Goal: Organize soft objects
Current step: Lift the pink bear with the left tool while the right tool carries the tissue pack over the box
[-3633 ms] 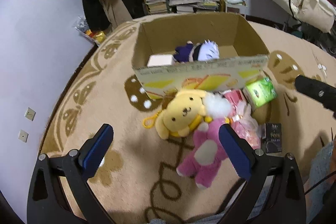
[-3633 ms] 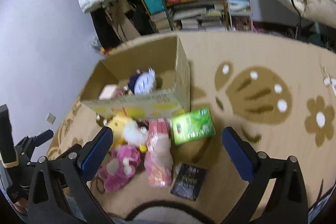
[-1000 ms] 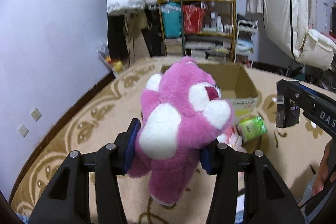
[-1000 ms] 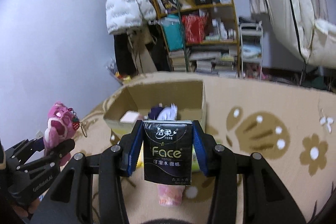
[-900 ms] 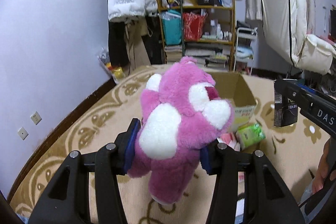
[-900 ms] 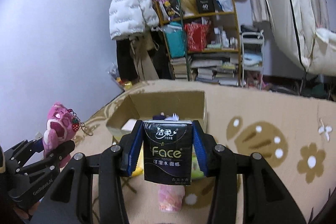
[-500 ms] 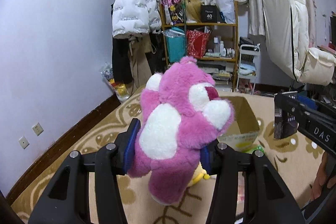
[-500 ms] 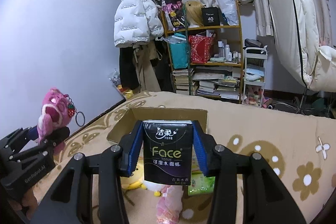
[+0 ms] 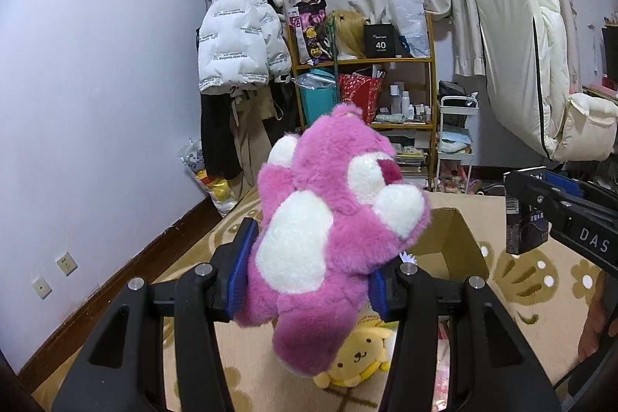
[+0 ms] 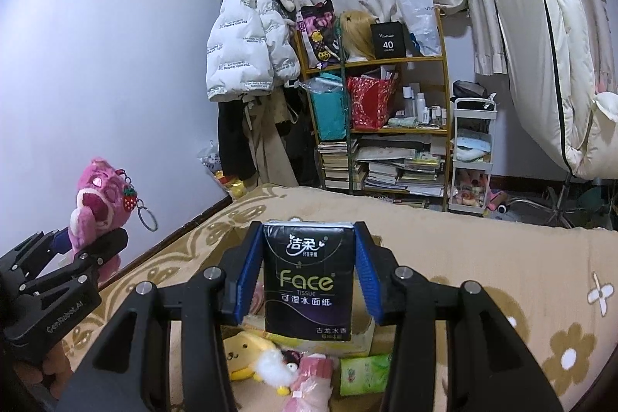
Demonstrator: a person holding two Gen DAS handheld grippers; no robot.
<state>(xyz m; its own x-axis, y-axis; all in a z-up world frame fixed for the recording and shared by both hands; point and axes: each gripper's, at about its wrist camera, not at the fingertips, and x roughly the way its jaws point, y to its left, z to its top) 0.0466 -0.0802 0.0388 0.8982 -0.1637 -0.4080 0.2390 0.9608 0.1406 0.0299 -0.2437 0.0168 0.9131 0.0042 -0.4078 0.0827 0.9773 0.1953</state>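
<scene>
My left gripper (image 9: 309, 277) is shut on a pink plush bear (image 9: 328, 238) and holds it high above the rug; the bear also shows in the right wrist view (image 10: 96, 207) at the left. My right gripper (image 10: 309, 277) is shut on a black Face tissue pack (image 10: 307, 280), also seen in the left wrist view (image 9: 525, 230). An open cardboard box (image 9: 452, 242) sits on the rug below, mostly hidden behind the held things. A yellow dog plush (image 9: 359, 358) lies in front of the box, also in the right wrist view (image 10: 247, 346).
A pink packet (image 10: 313, 377) and a green tissue pack (image 10: 363, 373) lie on the tan patterned rug (image 10: 502, 277) by the box. A cluttered wooden shelf (image 10: 386, 126), hanging white jacket (image 10: 247, 49) and white cart (image 10: 471, 157) stand at the far wall.
Both grippers closed on the bear and the tissue pack and lifted them up. The view has risen further from the rug; the box and floor items sit lower in frame.
</scene>
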